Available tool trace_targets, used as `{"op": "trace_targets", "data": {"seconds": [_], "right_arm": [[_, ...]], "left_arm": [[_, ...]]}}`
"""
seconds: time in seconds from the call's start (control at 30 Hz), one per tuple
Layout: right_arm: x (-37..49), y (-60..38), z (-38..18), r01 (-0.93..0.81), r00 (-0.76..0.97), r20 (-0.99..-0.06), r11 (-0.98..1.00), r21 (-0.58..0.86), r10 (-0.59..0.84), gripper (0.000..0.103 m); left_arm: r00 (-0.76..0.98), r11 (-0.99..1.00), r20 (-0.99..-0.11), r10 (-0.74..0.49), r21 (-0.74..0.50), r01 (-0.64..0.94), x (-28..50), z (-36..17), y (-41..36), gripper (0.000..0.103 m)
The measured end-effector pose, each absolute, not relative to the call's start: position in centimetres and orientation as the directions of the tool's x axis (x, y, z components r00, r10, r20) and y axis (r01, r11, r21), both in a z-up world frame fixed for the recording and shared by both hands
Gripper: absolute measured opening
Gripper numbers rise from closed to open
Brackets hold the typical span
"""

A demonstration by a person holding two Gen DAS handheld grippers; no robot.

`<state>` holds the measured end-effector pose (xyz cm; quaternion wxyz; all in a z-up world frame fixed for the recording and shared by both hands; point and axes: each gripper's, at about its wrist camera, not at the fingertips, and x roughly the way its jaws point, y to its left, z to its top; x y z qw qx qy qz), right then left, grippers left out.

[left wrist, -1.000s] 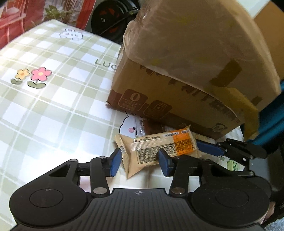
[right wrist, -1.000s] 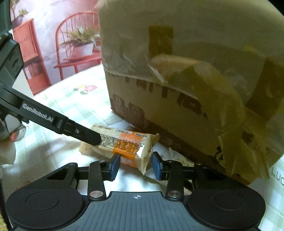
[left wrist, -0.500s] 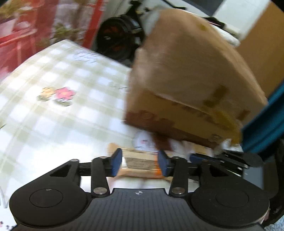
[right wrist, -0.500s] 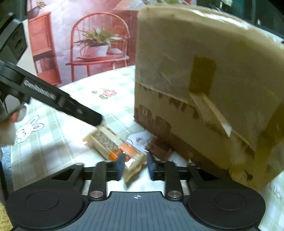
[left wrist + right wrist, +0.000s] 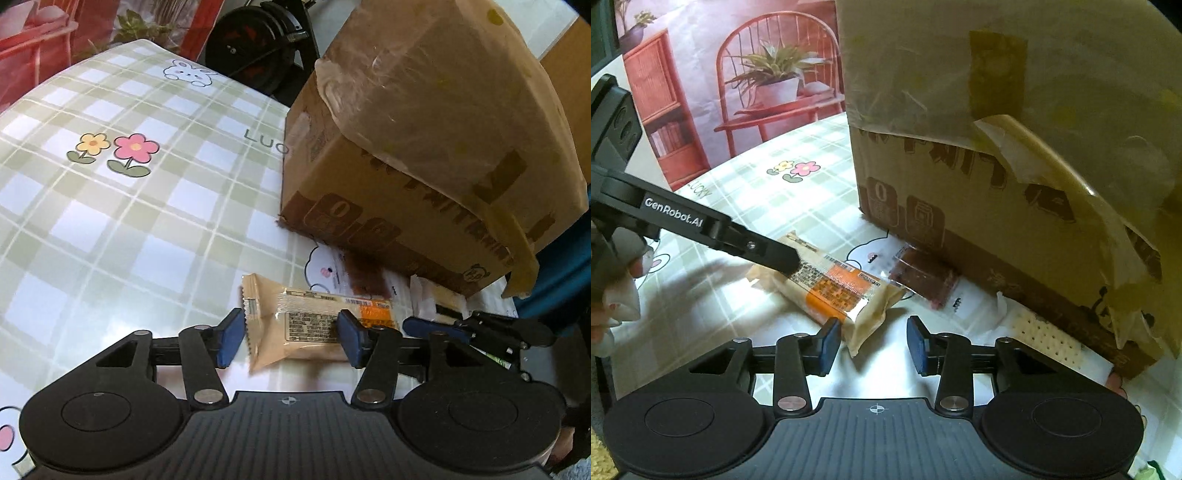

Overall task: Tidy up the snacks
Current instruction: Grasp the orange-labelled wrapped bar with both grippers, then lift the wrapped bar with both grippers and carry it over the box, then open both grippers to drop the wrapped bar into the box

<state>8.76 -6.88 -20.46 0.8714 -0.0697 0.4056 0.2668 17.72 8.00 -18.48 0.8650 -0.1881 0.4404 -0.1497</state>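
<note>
The snack bar (image 5: 310,326) lies flat on the table (image 5: 110,229), just in front of the big cardboard box (image 5: 424,147), and it's the one everybody is crowding round. It's a long pillow pack in tan wrapping, crimped and saw-toothed at the ends, with an orange panel toward one end and a clear label of tiny black print across the middle. From the right side you can see it angled across the checked cloth, its near end poking toward the right tongs (image 5: 873,345).

Left tongs (image 5: 291,338) now: blue pads either side of the pack, jaws opening, and there's daylight between the left pad and the wrapper's crimped end. The right pad sits close against the label area; I can't tell whether it's touching. The pack rests on the cloth, not lifted.

Right tongs: jaws opening too, with the pack's end just by the left pad and nothing gripped. The gap between the pads mostly shows bare cloth.

Behind the bar, tight against the foot of the box, lies a dark reddish-brown snack packet (image 5: 923,277) in clear wrap, nearly touching the bar's far end. Further right along the box there's a pale perforated wrapper (image 5: 1045,328). At the left edge of the right view, a gloved hand (image 5: 617,284) holds the left tool.
</note>
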Motion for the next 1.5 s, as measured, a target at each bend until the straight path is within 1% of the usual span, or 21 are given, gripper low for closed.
{"op": "trace_targets", "data": {"seconds": [0.07, 0.17, 0.27, 0.3, 0.33, 0.53, 0.63, 0.8, 1.0, 1.1, 1.2, 1.27, 1.43, 1.47, 1.5], "right_arm": [[8.9, -6.8, -20.6, -0.522, 0.524, -0.743, 0.846, 0.106, 0.417, 0.036], [8.9, -6.4, -20.7, -0.521, 0.524, -0.738, 0.845, 0.117, 0.426, 0.033], [8.7, -6.1, -20.4, -0.518, 0.539, -0.734, 0.850, 0.098, 0.413, 0.030], [8.6, -6.1, -20.2, -0.521, 0.545, -0.729, 0.849, 0.093, 0.414, 0.030], [8.4, -6.1, -20.0, -0.521, 0.555, -0.721, 0.849, 0.088, 0.416, 0.029], [7.3, -5.6, -17.2, -0.540, 0.631, -0.658, 0.842, 0.010, 0.412, 0.029], [6.8, -5.4, -15.0, -0.538, 0.680, -0.607, 0.842, -0.032, 0.411, 0.029], [6.3, -5.9, -10.7, -0.526, 0.750, -0.505, 0.848, -0.064, 0.428, 0.028], [6.1, -7.2, -5.1, -0.497, 0.823, -0.376, 0.861, -0.112, 0.426, 0.028], [6.7, -8.7, -3.0, -0.472, 0.845, -0.342, 0.874, -0.117, 0.411, 0.028], [7.9, -10.2, -1.8, -0.433, 0.866, -0.330, 0.894, -0.118, 0.376, 0.029], [9.0, -11.6, -1.4, -0.402, 0.874, -0.335, 0.911, -0.094, 0.351, 0.029], [11.6, -15.2, -2.3, -0.314, 0.881, -0.378, 0.949, -0.018, 0.284, 0.029], [11.9, -15.6, -2.6, -0.297, 0.882, -0.385, 0.955, -0.012, 0.270, 0.029], [12.1, -15.8, -3.0, -0.282, 0.883, -0.392, 0.959, -0.005, 0.257, 0.031]], "left_arm": [[0.569, 0.886, -0.704, -0.425, -0.454, 0.100, 17.9, -18.6, 7.8, 0.058], [0.564, 0.881, -0.701, -0.437, -0.459, 0.112, 17.4, -18.6, 7.5, 0.055], [0.569, 0.880, -0.696, -0.438, -0.462, 0.112, 17.2, -18.6, 7.6, 0.050], [0.574, 0.883, -0.695, -0.433, -0.456, 0.114, 17.1, -18.4, 7.7, 0.045], [0.580, 0.886, -0.694, -0.427, -0.448, 0.117, 17.0, -18.2, 7.7, 0.042], [0.619, 0.892, -0.664, -0.420, -0.428, 0.146, 15.9, -15.7, 7.4, 0.039], [0.672, 0.894, -0.616, -0.411, -0.417, 0.165, 15.3, -13.2, 7.5, 0.039], [0.752, 0.886, -0.508, -0.420, -0.410, 0.217, 14.5, -8.3, 7.7, 0.039], [0.827, 0.888, -0.369, -0.424, -0.349, 0.300, 13.7, -2.2, 6.5, 0.039], [0.835, 0.891, -0.339, -0.434, -0.298, 0.342, 14.9, -0.3, 4.5, 0.040], [0.834, 0.888, -0.320, -0.449, -0.264, 0.377, 16.5, 0.8, 2.3, 0.040], [0.827, 0.884, -0.320, -0.462, -0.240, 0.401, 18.0, 1.4, 0.8, 0.040], [0.790, 0.870, -0.365, -0.492, -0.212, 0.445, 21.7, 1.0, -2.6, 0.040], [0.783, 0.869, -0.377, -0.495, -0.214, 0.447, 22.4, 0.8, -3.0, 0.041], [0.774, 0.866, -0.389, -0.499, -0.216, 0.450, 23.0, 0.5, -3.5, 0.045]]}}
